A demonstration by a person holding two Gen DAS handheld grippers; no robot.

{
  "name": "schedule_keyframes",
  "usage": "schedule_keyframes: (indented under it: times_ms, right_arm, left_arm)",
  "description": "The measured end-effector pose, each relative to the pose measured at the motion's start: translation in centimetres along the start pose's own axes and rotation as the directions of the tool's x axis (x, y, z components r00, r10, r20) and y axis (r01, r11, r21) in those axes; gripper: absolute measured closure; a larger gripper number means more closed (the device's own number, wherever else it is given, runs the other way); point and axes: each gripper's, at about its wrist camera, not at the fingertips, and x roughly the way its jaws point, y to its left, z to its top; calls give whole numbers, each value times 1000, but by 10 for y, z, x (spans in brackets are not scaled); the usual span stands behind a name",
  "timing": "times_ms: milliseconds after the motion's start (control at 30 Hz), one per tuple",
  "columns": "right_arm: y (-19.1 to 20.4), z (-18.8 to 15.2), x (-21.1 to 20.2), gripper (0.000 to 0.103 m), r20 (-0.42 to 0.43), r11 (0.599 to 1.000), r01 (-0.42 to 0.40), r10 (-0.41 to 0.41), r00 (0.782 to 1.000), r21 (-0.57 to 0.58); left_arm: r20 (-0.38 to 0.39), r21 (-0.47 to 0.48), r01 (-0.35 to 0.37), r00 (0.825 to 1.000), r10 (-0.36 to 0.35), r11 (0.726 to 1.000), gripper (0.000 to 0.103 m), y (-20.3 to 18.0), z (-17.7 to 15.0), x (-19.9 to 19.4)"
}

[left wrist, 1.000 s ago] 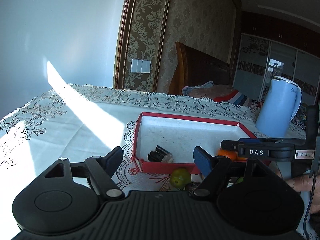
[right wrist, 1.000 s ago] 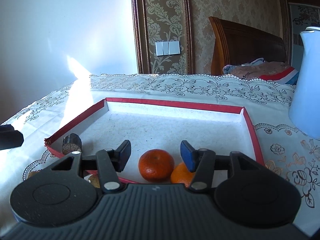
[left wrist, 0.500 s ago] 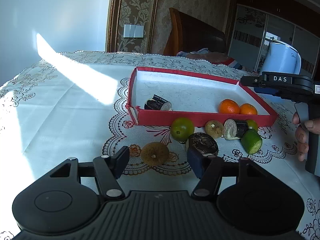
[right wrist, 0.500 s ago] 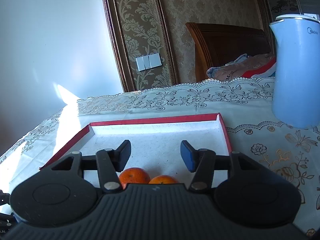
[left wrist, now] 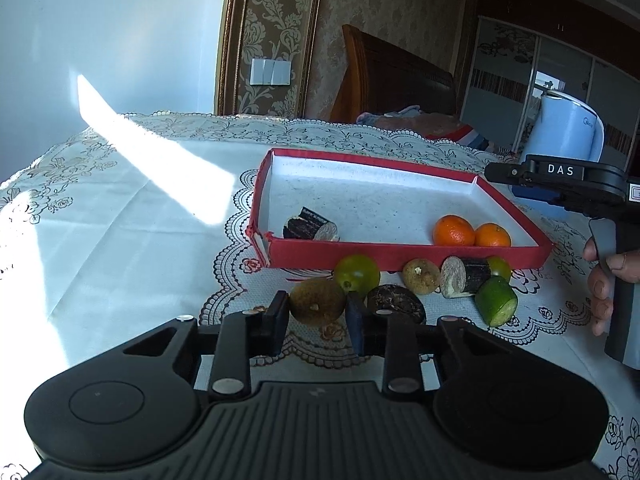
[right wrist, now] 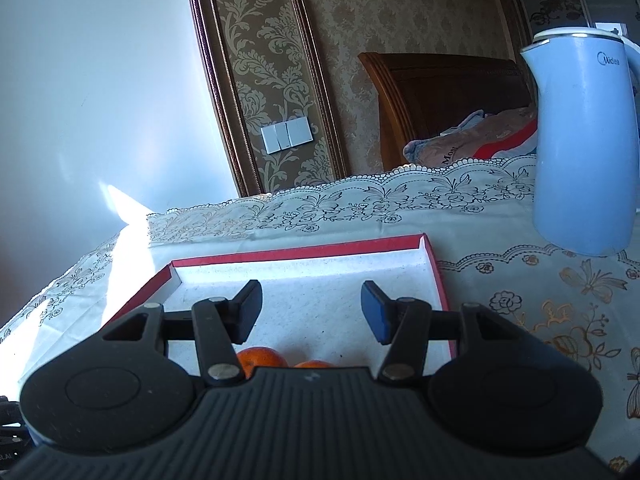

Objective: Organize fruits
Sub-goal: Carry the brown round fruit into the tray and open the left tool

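Left hand-held gripper (left wrist: 318,318): black, 2 fingers, pinching a brown round fruit (left wrist: 317,301) with a pale stem scar facing the camera. The fruit sits on the white lace-patterned tablecloth (left wrist: 120,248) of the desk, just in front of the near wall of the shallow red-rimmed cardboard tray with white lining (left wrist: 400,258).

Inside the tray: 2 orange tangerines (left wrist: 454,231), touching each other at the near right corner; 1 dark cylindrical piece with a pale cut face (left wrist: 312,229) lying near the left corner.

On the cloth outside the near wall, left to right: 1 round yellow-green citrus (left wrist: 357,274) just behind the held fruit; 1 dark brown flattened round fruit (left wrist: 396,303) beside the gripper's blue-padded finger; 1 small tan-brown round fruit (left wrist: 421,275); 1 dark cylinder with a pale cut end (left wrist: 464,277); 1 small green round fruit (left wrist: 500,267) partly hidden behind it; 1 bright green cut piece with a pale face (left wrist: 496,301), tilted.

Right hand-held gripper (right wrist: 312,312): fingers spread wide, holding nothing, raised over the tray's right part; the tangerines show just under its body. A person's hand (left wrist: 604,280) grips its handle.

Pale blue electric kettle (right wrist: 584,140): upright on the cloth, beyond the tray's right side.
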Motion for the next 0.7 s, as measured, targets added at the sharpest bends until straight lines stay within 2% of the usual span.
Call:
schedule_keyframes:
  times_ms: [133, 200, 267, 500, 700]
  right_arm:
    - [-8, 3, -1, 51, 18, 999, 29, -30, 999, 26]
    - [-11, 2, -1, 51, 17, 999, 39, -40, 999, 36]
    - [-12, 2, 1, 51, 14, 998, 45, -46, 999, 38]
    - [-12, 0, 1, 51, 11, 999, 43, -44, 999, 33]
    - [-10, 0, 1, 51, 11, 999, 42, -42, 999, 29]
  left_arm:
    - [71, 50, -2, 997, -1, 999, 73, -24, 23, 3]
    - [85, 81, 3, 996, -10, 997, 73, -37, 33, 13]
    - [92, 94, -22, 996, 13, 995, 73, -48, 41, 27]
    - [30, 99, -81, 996, 79, 992, 73, -59, 47, 77]
    - [5, 100, -109, 994, 109, 989, 73, -59, 41, 87]
